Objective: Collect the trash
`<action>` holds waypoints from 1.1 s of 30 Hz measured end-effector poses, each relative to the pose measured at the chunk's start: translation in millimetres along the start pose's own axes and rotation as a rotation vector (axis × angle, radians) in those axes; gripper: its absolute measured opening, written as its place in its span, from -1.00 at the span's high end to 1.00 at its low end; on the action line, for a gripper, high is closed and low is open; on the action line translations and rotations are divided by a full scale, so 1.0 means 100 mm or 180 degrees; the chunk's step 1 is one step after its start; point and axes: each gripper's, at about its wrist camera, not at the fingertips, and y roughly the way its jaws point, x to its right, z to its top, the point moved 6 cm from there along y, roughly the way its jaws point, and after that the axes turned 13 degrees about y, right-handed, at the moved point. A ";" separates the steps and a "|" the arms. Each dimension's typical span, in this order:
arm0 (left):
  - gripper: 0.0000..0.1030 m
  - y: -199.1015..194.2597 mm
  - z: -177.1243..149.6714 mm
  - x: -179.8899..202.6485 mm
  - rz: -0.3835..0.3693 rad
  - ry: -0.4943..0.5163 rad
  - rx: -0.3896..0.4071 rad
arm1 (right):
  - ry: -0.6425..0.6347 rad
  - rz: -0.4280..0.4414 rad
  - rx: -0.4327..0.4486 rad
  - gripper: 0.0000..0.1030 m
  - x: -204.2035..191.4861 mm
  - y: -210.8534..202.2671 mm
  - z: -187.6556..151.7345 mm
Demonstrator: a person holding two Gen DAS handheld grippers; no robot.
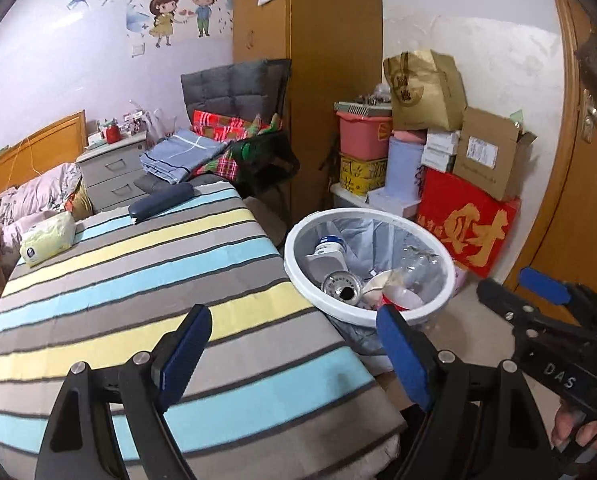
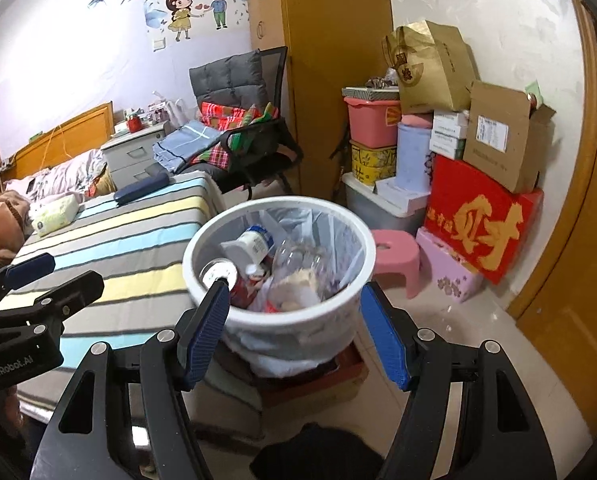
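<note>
Bin [image 2: 234,320] right of bed [image 2: 130,248]; boxes [image 2: 486,216] behind; can [image 2: 218,270] in bin.

Between the blue-padded black claw [image 2: 294,330] sits a white bin [image 2: 338,320] with a clear liner, holding a silver can [image 2: 218,270] and what may be a red wrapper. Left of the claw, the bed [image 2: 138,256] is striped grey, sky blue and pale yellow. Beyond it to the right stand a pink stool [image 2: 396,256] and a red box [image 2: 478,220] with gold characters.

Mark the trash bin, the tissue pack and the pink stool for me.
trash bin [image 2: 340,216], right wrist view, far white rim.
tissue pack [image 1: 48,236], left wrist view, middle of wrapper.
pink stool [image 2: 394,246], right wrist view, seat top.
</note>
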 end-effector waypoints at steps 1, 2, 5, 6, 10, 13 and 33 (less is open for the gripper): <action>-0.63 -0.02 -0.02 0.00 -0.0019 -0.0015 0.0004 | 0.0004 0.0007 -0.0006 -0.35 -0.01 -0.01 -0.03; -0.63 -0.05 -0.05 0.01 -0.0023 -0.0025 -0.0006 | 0.0003 0.0020 -0.0006 -0.35 -0.02 -0.03 -0.05; -0.64 -0.12 -0.12 -0.02 0.0302 -0.0006 -0.0040 | -0.0011 0.0048 0.0037 -0.35 -0.04 -0.08 -0.11; -0.64 -0.13 -0.14 -0.02 0.0342 0.0003 -0.0042 | -0.0011 0.0040 0.0046 -0.35 -0.04 -0.09 -0.13; -0.63 -0.18 -0.24 0.01 0.0270 -0.0040 -0.0033 | 0.0056 0.0046 0.0036 -0.35 -0.03 -0.09 -0.20; -0.63 -0.20 -0.29 0.02 0.0321 -0.0038 -0.0038 | 0.0033 0.0001 0.0048 -0.35 -0.04 -0.07 -0.26; -0.63 -0.28 -0.36 -0.03 0.0444 -0.0115 0.0003 | -0.0080 0.0043 0.0155 -0.35 -0.14 -0.17 -0.35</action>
